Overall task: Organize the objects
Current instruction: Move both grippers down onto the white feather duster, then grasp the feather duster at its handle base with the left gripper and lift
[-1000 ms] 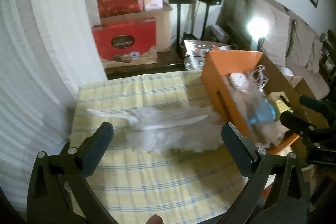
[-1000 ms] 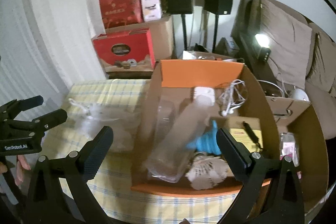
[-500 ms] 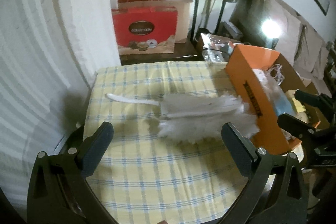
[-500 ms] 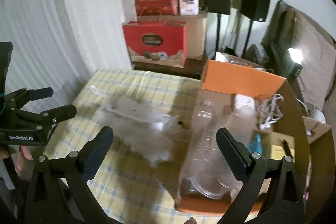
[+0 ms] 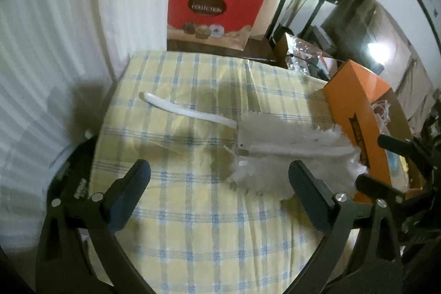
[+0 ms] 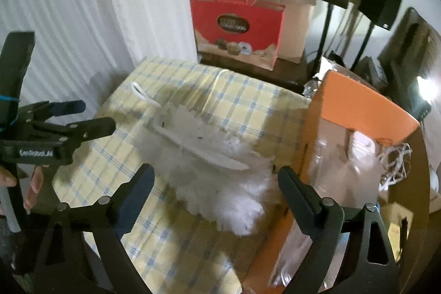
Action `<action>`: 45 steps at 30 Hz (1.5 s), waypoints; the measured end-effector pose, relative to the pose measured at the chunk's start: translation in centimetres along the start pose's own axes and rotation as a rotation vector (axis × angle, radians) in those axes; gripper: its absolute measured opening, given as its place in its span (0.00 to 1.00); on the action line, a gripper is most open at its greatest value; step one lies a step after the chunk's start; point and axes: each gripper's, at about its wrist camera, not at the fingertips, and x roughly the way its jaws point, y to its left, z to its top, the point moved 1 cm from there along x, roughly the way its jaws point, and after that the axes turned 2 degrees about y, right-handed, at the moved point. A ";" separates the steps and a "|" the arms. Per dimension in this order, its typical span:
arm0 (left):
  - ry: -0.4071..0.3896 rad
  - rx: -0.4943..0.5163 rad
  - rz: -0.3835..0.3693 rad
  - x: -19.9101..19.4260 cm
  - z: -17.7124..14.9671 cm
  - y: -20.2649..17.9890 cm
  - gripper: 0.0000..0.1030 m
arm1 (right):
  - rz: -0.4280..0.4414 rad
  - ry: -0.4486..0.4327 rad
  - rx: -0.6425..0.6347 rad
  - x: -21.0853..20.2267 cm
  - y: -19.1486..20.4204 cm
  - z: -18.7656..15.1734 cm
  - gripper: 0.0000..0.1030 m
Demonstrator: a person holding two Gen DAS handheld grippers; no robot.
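A white fluffy duster [image 5: 278, 153] [image 6: 217, 172] with a curved white handle [image 5: 187, 110] lies on the yellow checked tablecloth [image 5: 193, 225] [image 6: 242, 104], its head against an orange cardboard box [image 5: 355, 98] [image 6: 366, 106]. My left gripper [image 5: 219, 179] hangs open over the cloth near the duster's fluffy edge, nothing between its fingers. My right gripper [image 6: 215, 185] hovers above the duster's head, jaws wide and closing, pads not touching it. The box holds a clear plastic bottle [image 6: 328, 175], white cables [image 6: 397, 156] and other small items.
White curtains [image 5: 55, 32] hang at the left. Red gift boxes [image 6: 237, 26] and brown cartons are stacked behind the table. Two black speakers [image 6: 380, 2] stand on thin poles. A sofa with a bright lamp [image 5: 374, 48] is at the right. A hand [image 6: 33, 183] holds the left gripper.
Both grippers have swung left and down, from over the box toward the duster on the cloth. The duster and box have stayed put.
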 end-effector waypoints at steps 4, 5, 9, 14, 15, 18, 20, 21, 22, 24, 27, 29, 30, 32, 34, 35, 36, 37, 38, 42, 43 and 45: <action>0.023 -0.041 -0.038 1.5 0.5 0.0 0.96 | -0.003 0.030 -0.057 1.7 0.2 0.7 0.89; 0.025 -0.052 -0.045 1.8 0.6 0.0 0.96 | 0.000 0.046 -0.075 2.2 0.2 0.9 0.89; 0.058 -0.107 -0.101 3.5 1.0 0.0 0.95 | -0.016 0.103 -0.135 4.1 0.1 1.2 0.89; 0.081 -0.126 -0.121 5.1 1.3 -0.3 0.93 | 0.003 0.158 -0.155 5.8 -0.1 1.3 0.86; 0.084 -0.124 -0.118 5.3 1.4 -0.4 0.93 | 0.004 0.165 -0.160 6.0 -0.1 1.3 0.85; 0.091 -0.131 -0.132 5.9 1.5 -0.6 0.93 | 0.007 0.197 -0.175 6.8 -0.1 1.1 0.79; 0.100 -0.147 -0.157 6.2 1.5 -0.6 0.93 | -0.012 0.202 -0.190 7.0 0.1 1.2 0.75; 0.105 -0.155 -0.170 6.3 1.4 -0.7 0.90 | -0.019 0.206 -0.193 7.1 0.1 1.2 0.73; 0.112 -0.161 -0.184 6.5 1.3 -0.9 0.85 | -0.029 0.208 -0.194 7.1 0.1 1.2 0.66; 0.120 -0.161 -0.194 6.6 1.2 -1.2 0.78 | -0.056 0.206 -0.197 7.1 -0.1 1.3 0.56; 0.128 -0.167 -0.211 6.8 1.0 -1.6 0.77 | -0.048 0.198 -0.201 6.5 -0.4 1.2 0.48; 0.134 -0.177 -0.220 6.8 0.9 -1.7 0.77 | -0.037 0.203 -0.209 6.3 -0.3 1.0 0.47; 0.139 -0.183 -0.226 6.8 0.9 -1.8 0.77 | -0.042 0.206 -0.218 6.3 -0.1 0.9 0.47; 0.152 -0.197 -0.246 7.1 0.9 -2.0 0.77 | -0.057 0.215 -0.241 6.5 0.5 0.5 0.47; 0.164 -0.202 -0.259 7.4 0.8 -2.3 0.65 | -0.057 0.218 -0.242 6.7 1.0 0.3 0.47; 0.168 -0.201 -0.258 7.5 0.8 -2.4 0.60 | -0.050 0.217 -0.241 6.8 1.3 0.2 0.47; 0.173 -0.198 -0.259 7.6 0.8 -2.5 0.54 | -0.040 0.215 -0.238 6.8 1.6 0.0 0.43; 0.175 -0.194 -0.262 7.7 0.7 -2.6 0.50 | -0.034 0.215 -0.237 7.0 1.8 -0.1 0.36; 0.173 -0.190 -0.262 7.6 0.7 -2.7 0.48 | -0.029 0.214 -0.237 7.0 2.1 -0.2 0.29; 0.154 -0.165 -0.250 6.9 1.0 -3.1 0.34 | -0.012 0.202 -0.214 6.9 2.8 -0.8 0.22; 0.150 -0.157 -0.250 6.7 1.1 -3.2 0.32 | -0.004 0.196 -0.207 6.7 3.0 -0.8 0.21; 0.142 -0.149 -0.253 6.3 1.3 -3.4 0.29 | 0.013 0.178 -0.194 6.2 3.2 -0.9 0.19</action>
